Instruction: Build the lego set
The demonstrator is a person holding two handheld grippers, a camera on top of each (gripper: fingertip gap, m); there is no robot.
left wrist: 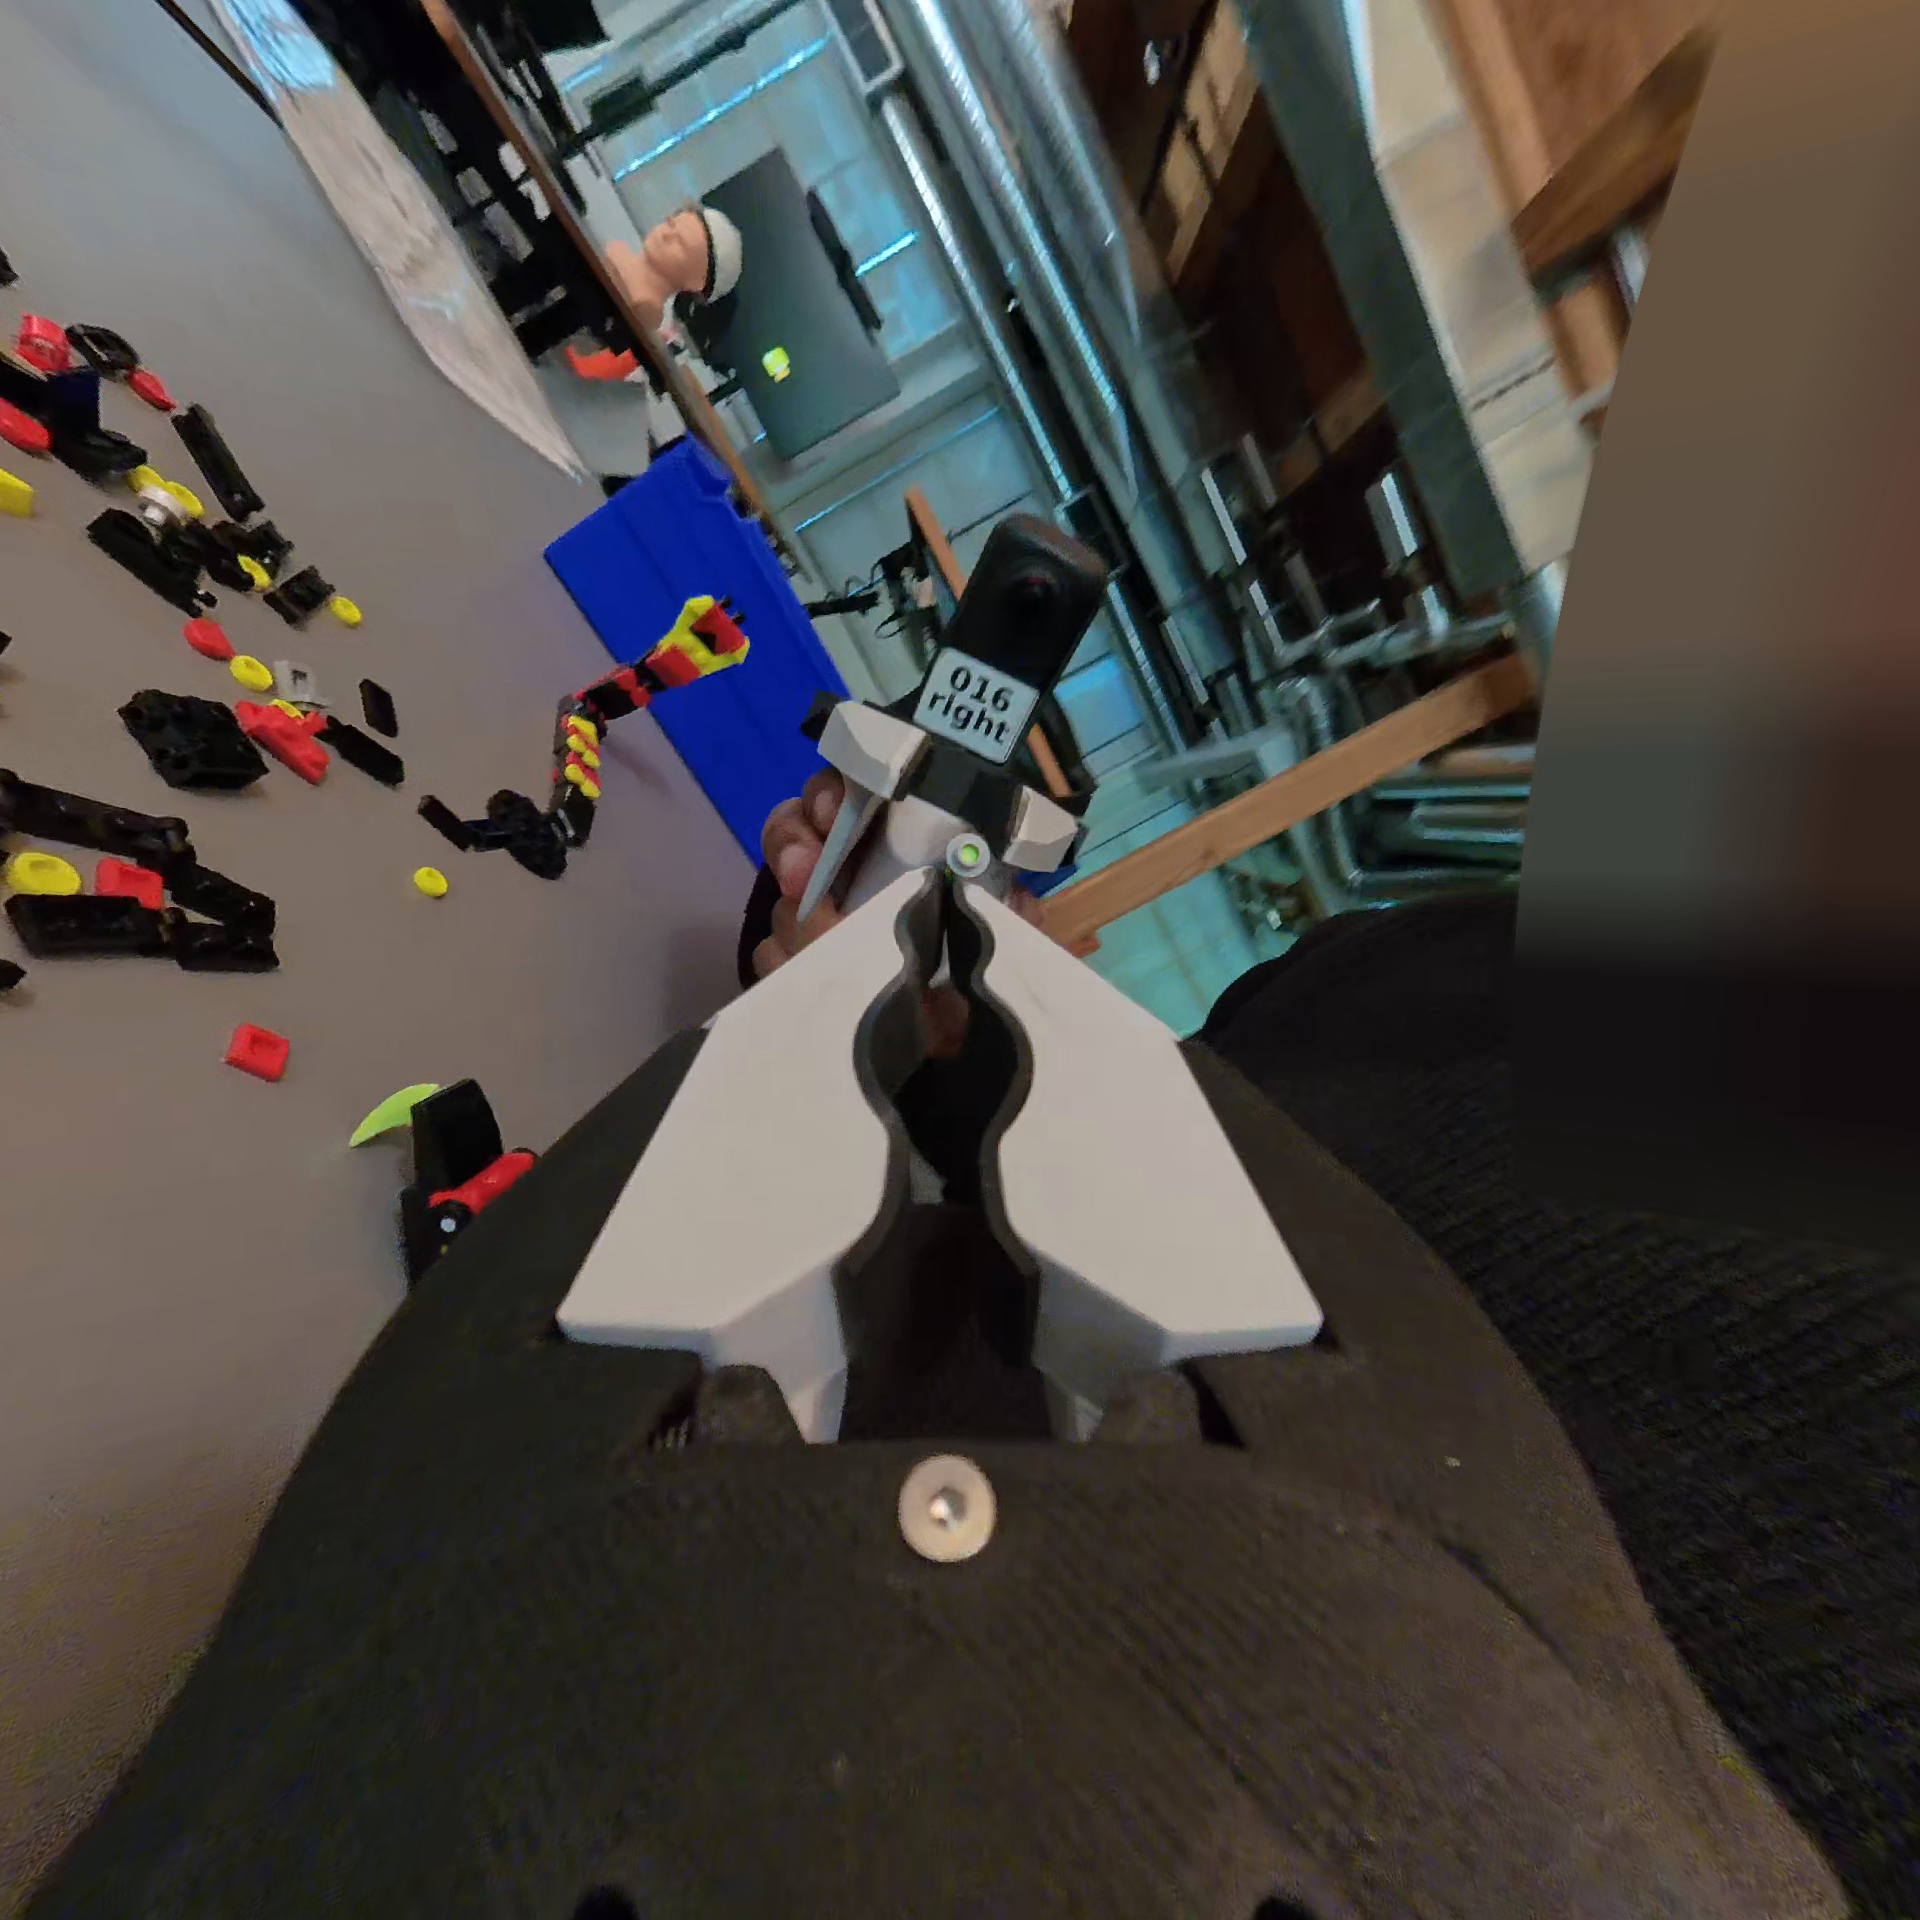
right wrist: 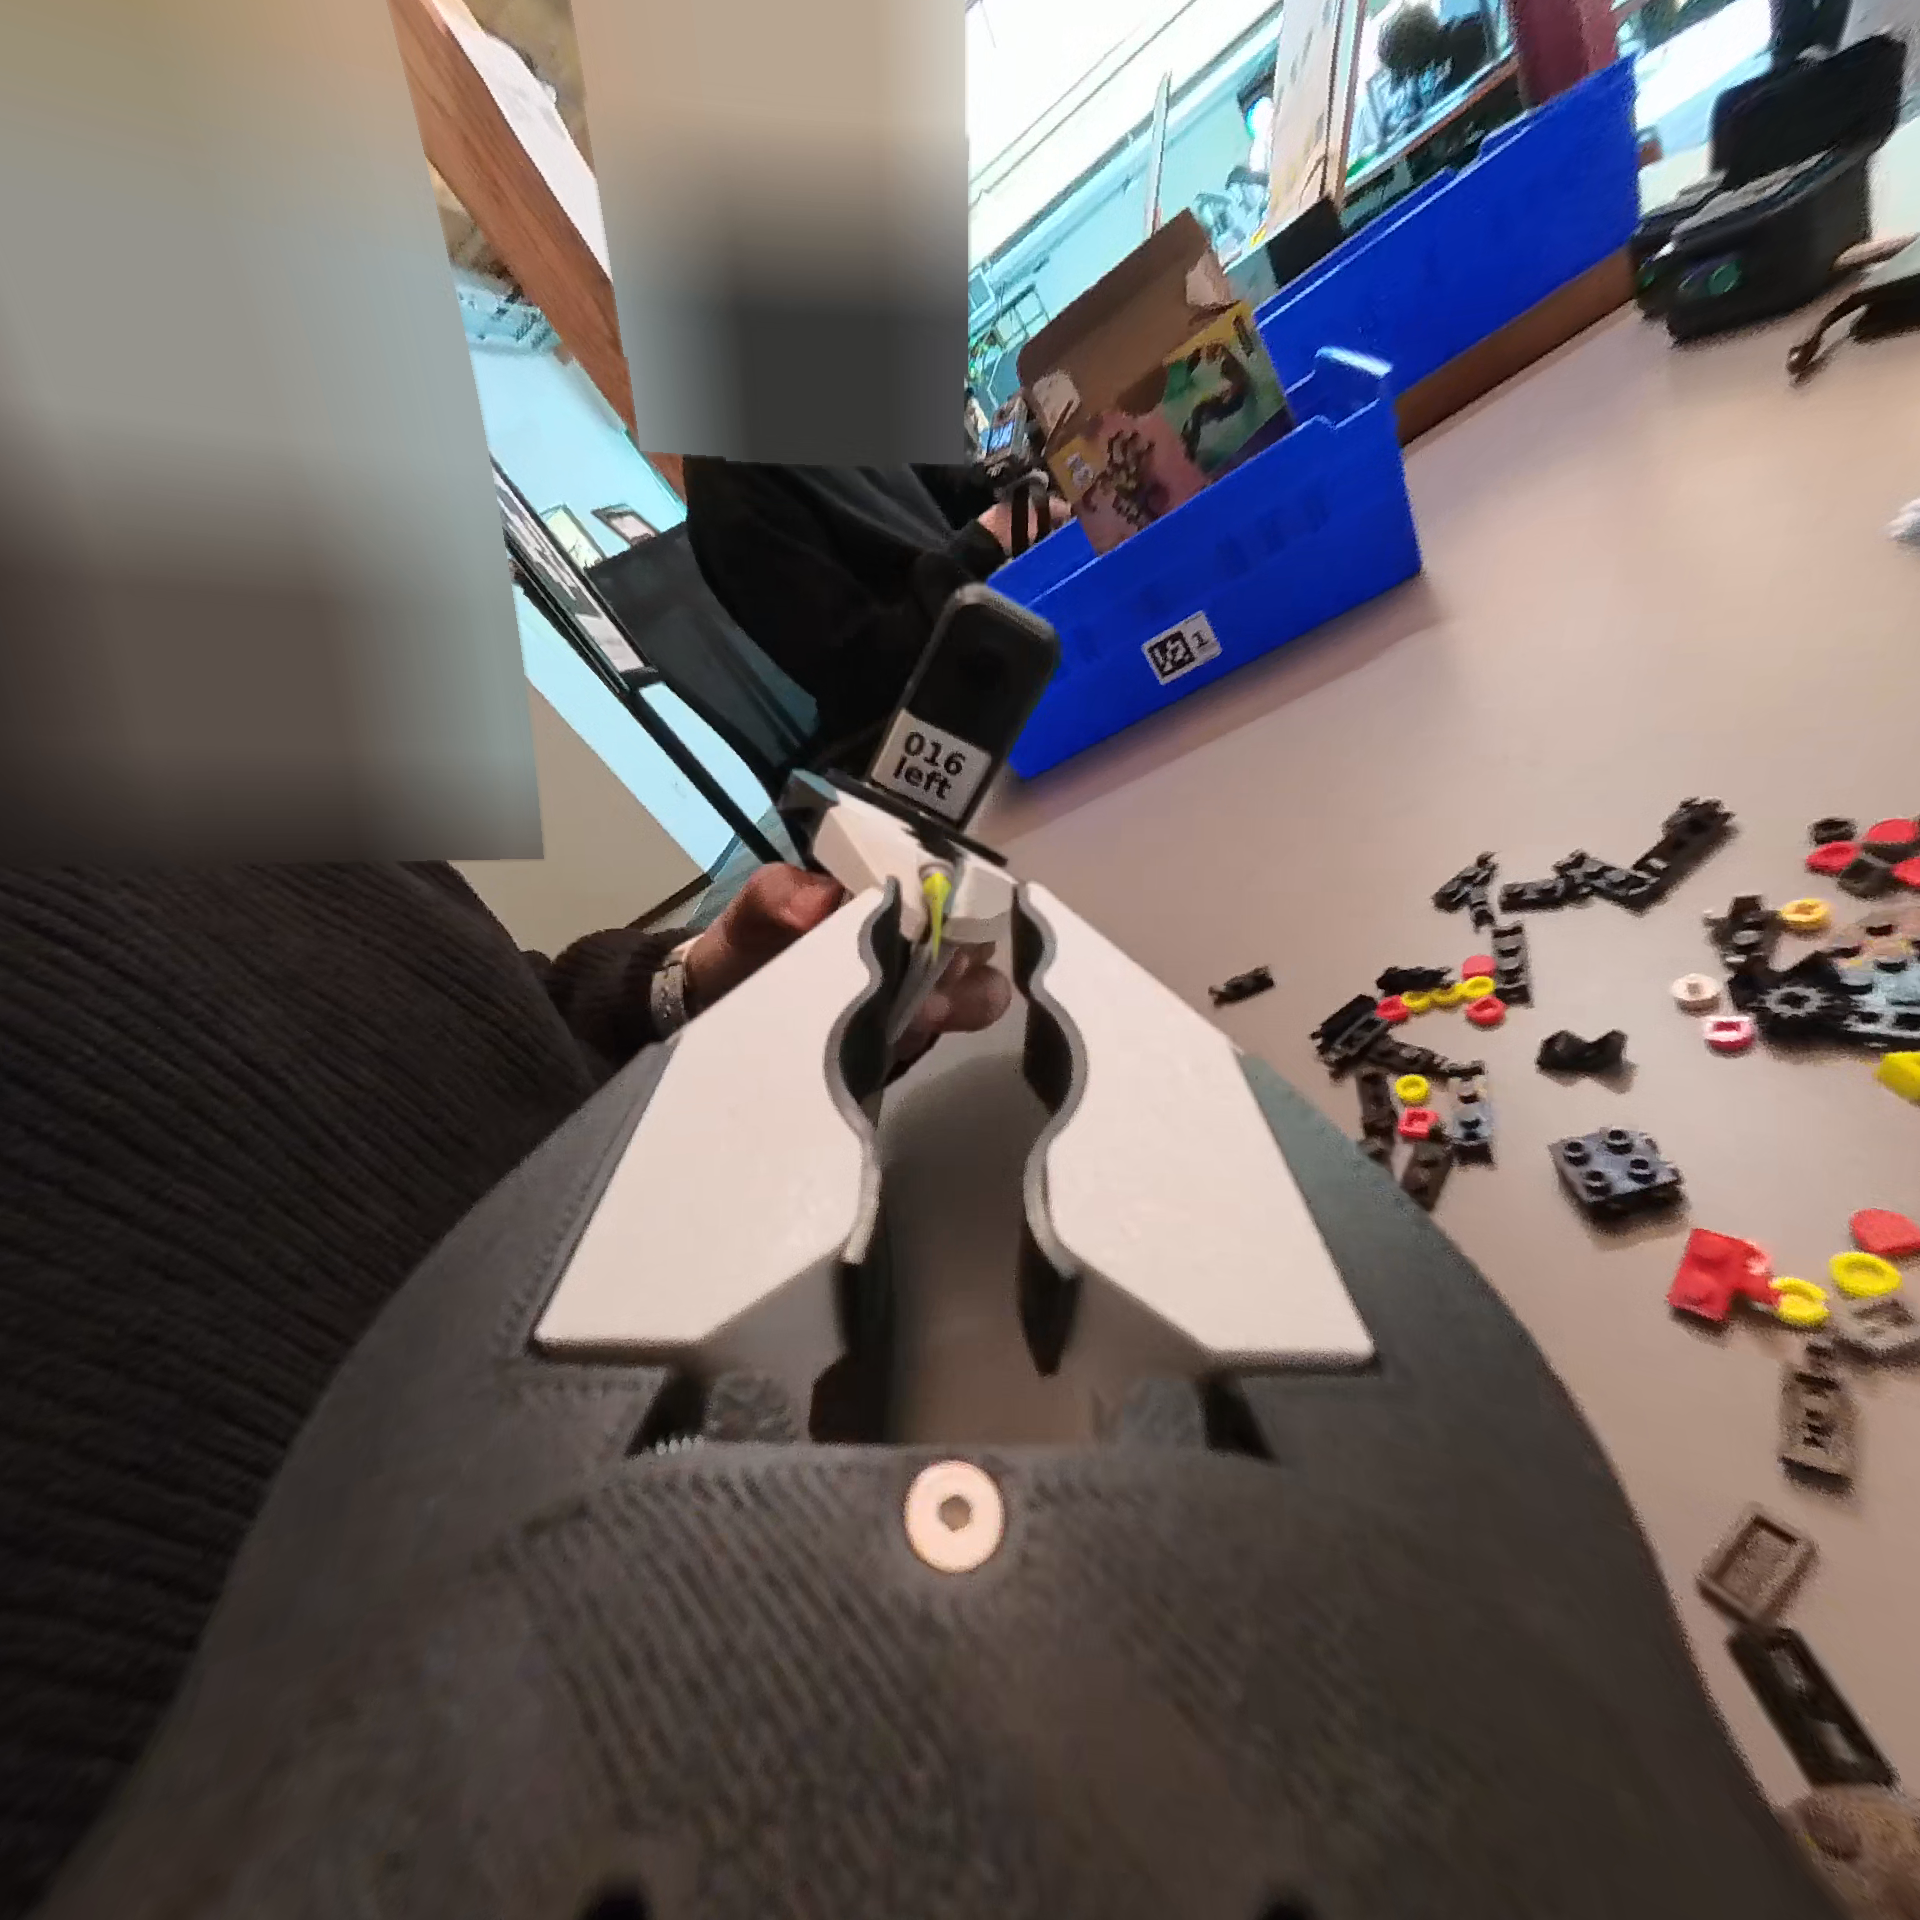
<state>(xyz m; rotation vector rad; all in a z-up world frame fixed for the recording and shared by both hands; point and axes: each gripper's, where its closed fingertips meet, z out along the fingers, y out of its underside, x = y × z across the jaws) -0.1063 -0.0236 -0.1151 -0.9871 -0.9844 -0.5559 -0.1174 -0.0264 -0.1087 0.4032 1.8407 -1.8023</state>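
Observation:
My left gripper (left wrist: 948,896) is shut on a small lime-green pointed piece (left wrist: 968,854), which also shows in the right wrist view (right wrist: 935,906). My right gripper (right wrist: 954,899) is open and empty. The two grippers face each other tip to tip above the table, and the green piece sits at the gap between the right gripper's fingers. A red, yellow and black chain-like assembly (left wrist: 644,707) lies on the grey table (left wrist: 312,1351). A black and red sub-assembly with a lime claw (left wrist: 447,1153) lies near my left gripper. Hands hold both grippers.
Several loose black, red and yellow pieces (left wrist: 187,727) are scattered on the table, also in the right wrist view (right wrist: 1621,1101). A blue bin (right wrist: 1247,592) with a cardboard box (right wrist: 1143,395) stands at the far side. A dark-sleeved arm (right wrist: 260,1091) is close by. Less than 4 cm separates the two grippers' tips.

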